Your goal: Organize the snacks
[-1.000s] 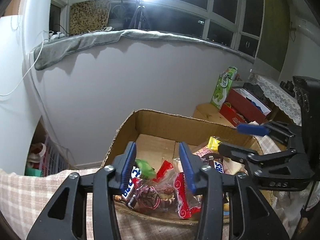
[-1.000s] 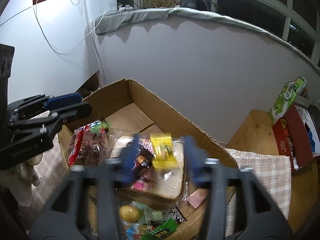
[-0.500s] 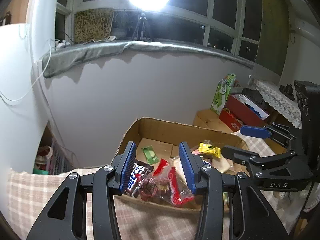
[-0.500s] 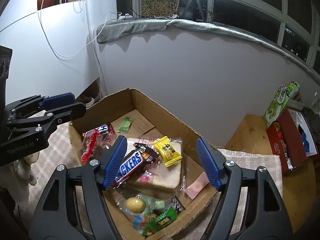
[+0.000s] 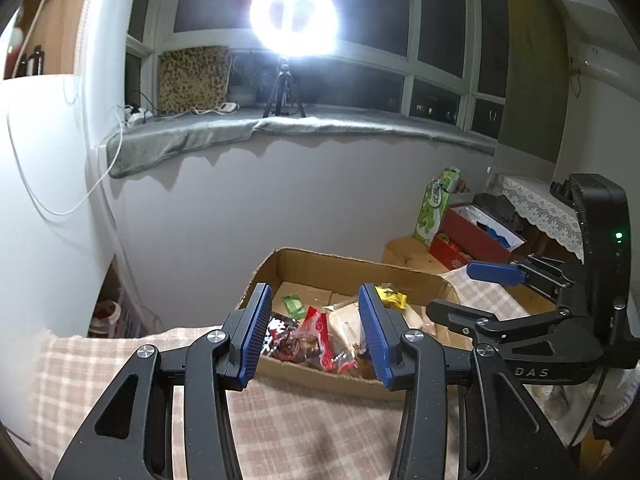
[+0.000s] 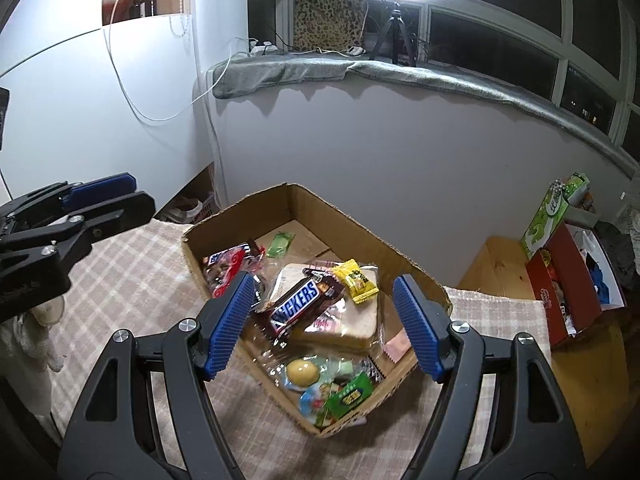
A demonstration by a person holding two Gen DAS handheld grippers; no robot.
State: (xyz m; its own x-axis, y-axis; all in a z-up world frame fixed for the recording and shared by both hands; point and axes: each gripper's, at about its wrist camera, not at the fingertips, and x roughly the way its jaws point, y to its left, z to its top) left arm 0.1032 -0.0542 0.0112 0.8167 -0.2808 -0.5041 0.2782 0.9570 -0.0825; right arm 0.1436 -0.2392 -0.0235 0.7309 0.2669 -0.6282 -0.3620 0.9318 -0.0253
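An open cardboard box (image 6: 404,264) (image 5: 340,262) sits on a checked cloth and holds several snacks: a Snickers bar (image 6: 298,306), a yellow candy (image 6: 357,280), a wrapped bread slice (image 6: 352,322), a red packet (image 6: 230,262) (image 5: 320,334), a small green packet (image 6: 281,243) (image 5: 293,303) and a green pack (image 6: 348,396) at the near corner. My left gripper (image 5: 316,332) is open and empty, above and in front of the box. My right gripper (image 6: 322,326) is open wide and empty, also held above the box. Each gripper shows in the other's view (image 6: 96,200) (image 5: 472,292).
The checked cloth (image 6: 132,276) covers the table around the box. A wooden stool (image 6: 500,268) stands to the right with a red box (image 6: 560,300) and a green carton (image 6: 550,210). A ring light (image 5: 295,16) glares from the window sill.
Both grippers have pulled back and risen from the box, which now looks smaller and farther. The right gripper's jaws stand a little wider. Nothing was picked up.
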